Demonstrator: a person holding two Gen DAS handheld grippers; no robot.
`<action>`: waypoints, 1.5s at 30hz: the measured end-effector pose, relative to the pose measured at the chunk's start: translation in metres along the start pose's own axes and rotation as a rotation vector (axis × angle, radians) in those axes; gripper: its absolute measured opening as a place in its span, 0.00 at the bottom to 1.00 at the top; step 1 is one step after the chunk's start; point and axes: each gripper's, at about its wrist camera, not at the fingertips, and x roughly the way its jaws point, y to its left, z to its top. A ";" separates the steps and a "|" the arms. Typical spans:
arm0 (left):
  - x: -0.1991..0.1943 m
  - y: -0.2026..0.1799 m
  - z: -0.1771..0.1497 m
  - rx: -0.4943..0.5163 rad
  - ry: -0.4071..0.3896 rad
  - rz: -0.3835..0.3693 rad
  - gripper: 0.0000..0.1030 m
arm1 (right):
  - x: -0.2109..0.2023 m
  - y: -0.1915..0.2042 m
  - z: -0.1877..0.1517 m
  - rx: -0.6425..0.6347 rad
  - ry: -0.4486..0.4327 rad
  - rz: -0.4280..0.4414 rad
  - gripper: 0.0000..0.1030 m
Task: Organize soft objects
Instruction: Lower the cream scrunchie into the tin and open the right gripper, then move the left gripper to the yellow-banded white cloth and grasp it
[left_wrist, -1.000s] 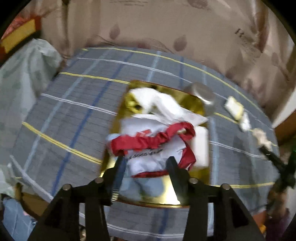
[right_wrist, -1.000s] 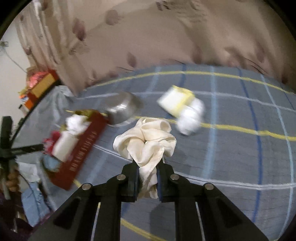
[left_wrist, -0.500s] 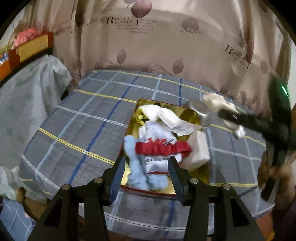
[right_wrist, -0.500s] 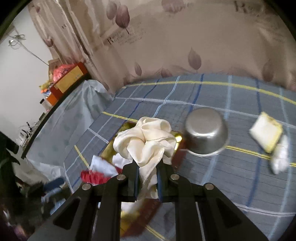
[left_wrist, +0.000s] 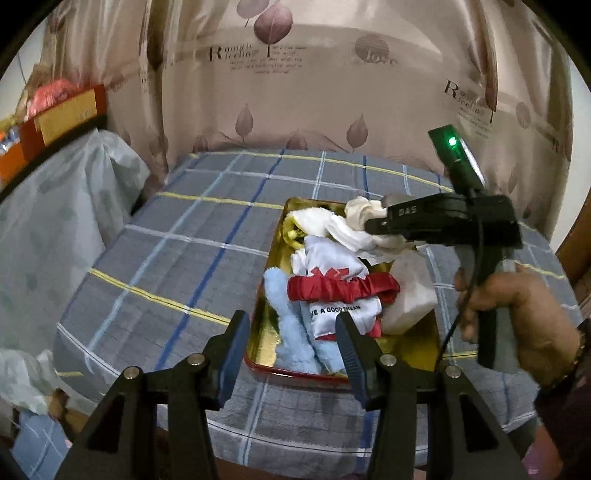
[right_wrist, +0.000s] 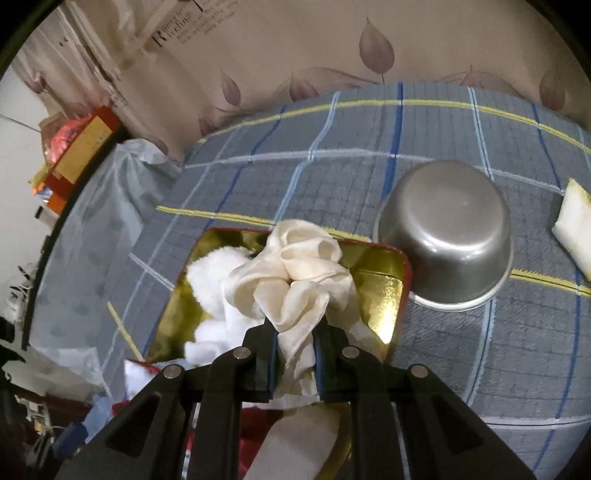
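A gold tray with a red rim (left_wrist: 266, 302) (right_wrist: 384, 288) sits on the grey plaid tablecloth and holds soft things: a white cloth (left_wrist: 314, 219), a red scrunchie (left_wrist: 343, 288), a printed white pouch (left_wrist: 343, 314) and a light blue fuzzy piece (left_wrist: 291, 332). My right gripper (right_wrist: 295, 341) is shut on a cream scrunchie (right_wrist: 295, 273) (left_wrist: 360, 210) and holds it over the tray's far end. My left gripper (left_wrist: 288, 354) is open and empty, above the tray's near edge.
An upturned steel bowl (right_wrist: 447, 232) stands just right of the tray. A folded white and yellow cloth (right_wrist: 576, 225) lies at the far right. A plastic-covered surface (left_wrist: 48, 206) borders the table on the left, a leaf-print curtain behind.
My right gripper has carried the cream scrunchie leftward, from the bare tablecloth to above the tray. My left gripper has pulled back and up from the tray, still open.
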 end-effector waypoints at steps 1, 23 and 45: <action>0.001 0.001 0.000 -0.002 0.002 0.002 0.48 | 0.003 0.001 -0.001 -0.001 0.008 -0.011 0.15; 0.011 -0.005 -0.010 0.026 0.039 0.008 0.48 | -0.115 -0.024 -0.059 -0.068 -0.351 -0.104 0.75; 0.009 -0.102 -0.008 0.212 0.063 -0.010 0.48 | -0.198 -0.299 -0.142 0.328 -0.331 -0.645 0.85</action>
